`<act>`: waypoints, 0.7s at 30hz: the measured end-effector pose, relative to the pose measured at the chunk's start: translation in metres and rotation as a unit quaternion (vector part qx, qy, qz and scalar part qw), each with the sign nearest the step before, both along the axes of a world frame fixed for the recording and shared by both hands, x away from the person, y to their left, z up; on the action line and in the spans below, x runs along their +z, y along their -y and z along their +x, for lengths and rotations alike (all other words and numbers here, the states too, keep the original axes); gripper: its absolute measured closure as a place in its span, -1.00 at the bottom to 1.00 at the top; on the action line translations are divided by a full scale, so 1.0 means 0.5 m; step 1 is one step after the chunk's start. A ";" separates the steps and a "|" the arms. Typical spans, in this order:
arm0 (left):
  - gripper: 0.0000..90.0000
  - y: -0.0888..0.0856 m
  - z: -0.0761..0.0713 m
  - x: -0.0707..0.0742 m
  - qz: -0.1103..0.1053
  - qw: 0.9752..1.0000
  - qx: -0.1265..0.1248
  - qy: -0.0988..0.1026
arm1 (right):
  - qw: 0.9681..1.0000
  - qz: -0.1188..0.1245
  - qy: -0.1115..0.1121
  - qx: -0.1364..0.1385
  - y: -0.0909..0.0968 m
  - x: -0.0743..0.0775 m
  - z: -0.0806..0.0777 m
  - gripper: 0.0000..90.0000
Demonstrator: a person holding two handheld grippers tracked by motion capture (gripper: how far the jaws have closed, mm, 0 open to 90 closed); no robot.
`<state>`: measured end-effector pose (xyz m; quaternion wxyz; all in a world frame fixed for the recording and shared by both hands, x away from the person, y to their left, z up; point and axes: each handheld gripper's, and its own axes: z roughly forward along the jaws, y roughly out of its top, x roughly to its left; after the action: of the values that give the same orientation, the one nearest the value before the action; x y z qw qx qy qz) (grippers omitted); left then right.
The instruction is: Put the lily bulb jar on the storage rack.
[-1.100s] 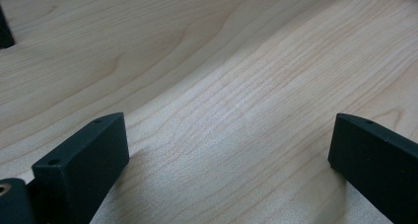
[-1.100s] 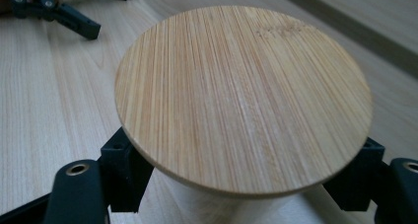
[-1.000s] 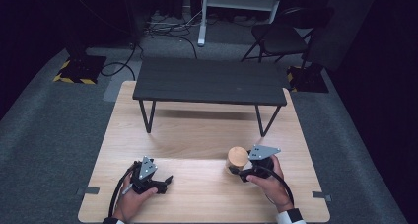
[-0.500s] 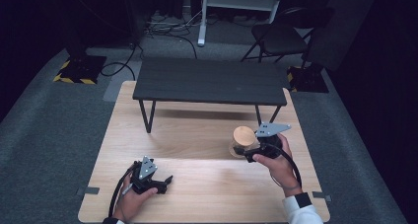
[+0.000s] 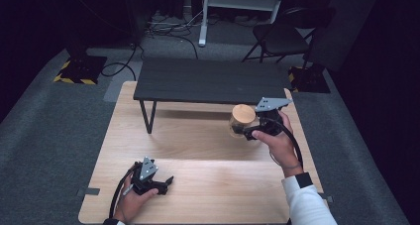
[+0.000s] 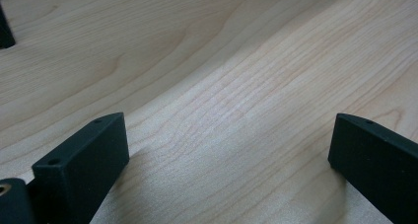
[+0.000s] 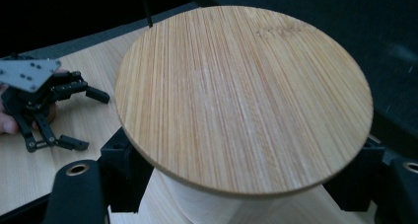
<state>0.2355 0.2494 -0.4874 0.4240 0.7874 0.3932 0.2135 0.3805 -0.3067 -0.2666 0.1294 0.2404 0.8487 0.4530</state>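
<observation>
Right now I've got the jar (image 5: pixel 241 120) clamped in my right gripper (image 5: pixel 246 131), held up off the wooden table (image 5: pixel 208 185) on the right side, just near of the low black table (image 5: pixel 210 80). The jaws pinch the glass body right under the bamboo lid (image 7: pixel 241 98), one on each side. My guess is glass means slick and breakable, and it looks empty so probably light. Gripping below the lid rim seems smart since the lid might just lift off. My left gripper (image 5: pixel 166 183) rests on the near left with its fingers (image 6: pixel 84 167) wide apart, nothing between them.
</observation>
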 end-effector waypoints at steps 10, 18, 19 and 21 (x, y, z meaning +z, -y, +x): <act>-0.96 0.000 0.000 0.000 0.001 1.000 0.000 0.000 | 1.000 -0.005 0.013 -0.002 -0.024 0.103 0.045 -0.45; -0.96 0.000 0.000 0.000 0.001 1.000 0.000 0.000 | 0.999 -0.016 0.021 -0.040 -0.049 0.155 0.083 -0.45; -0.96 0.000 0.000 0.000 0.000 1.000 0.000 0.000 | 0.999 -0.019 0.021 -0.045 -0.054 0.157 0.088 -0.45; -0.96 0.000 0.000 0.000 0.001 1.000 0.000 0.000 | 0.999 -0.017 0.020 -0.048 -0.058 0.157 0.101 -0.45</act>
<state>0.2355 0.2494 -0.4872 0.4235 0.7876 0.3932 0.2136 0.4310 -0.2779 -0.1879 0.1723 0.2692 0.8409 0.4368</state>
